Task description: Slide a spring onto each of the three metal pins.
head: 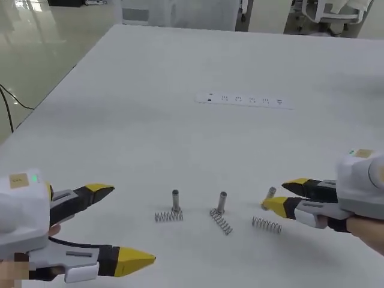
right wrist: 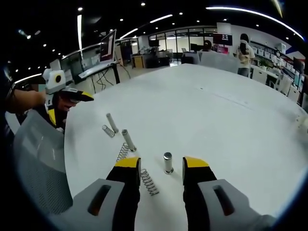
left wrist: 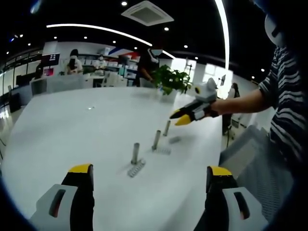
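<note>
Hold left gripper (head: 132, 224), gaping and empty at lower left, clear. With right gripper (head: 275, 194), parted and empty beside rightmost pin (head: 271, 192) at lower right, pinch nearest spring (head: 266, 225), flat on counter (head: 180, 138) below that pin, by one end; stand it up, lower squarely over pin.

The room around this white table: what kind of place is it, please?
Most likely an open-plan office or lab. The long white table carries a power strip, a monitor stands beyond it, and a potted plant and ceiling strip lights are in view too.
</note>
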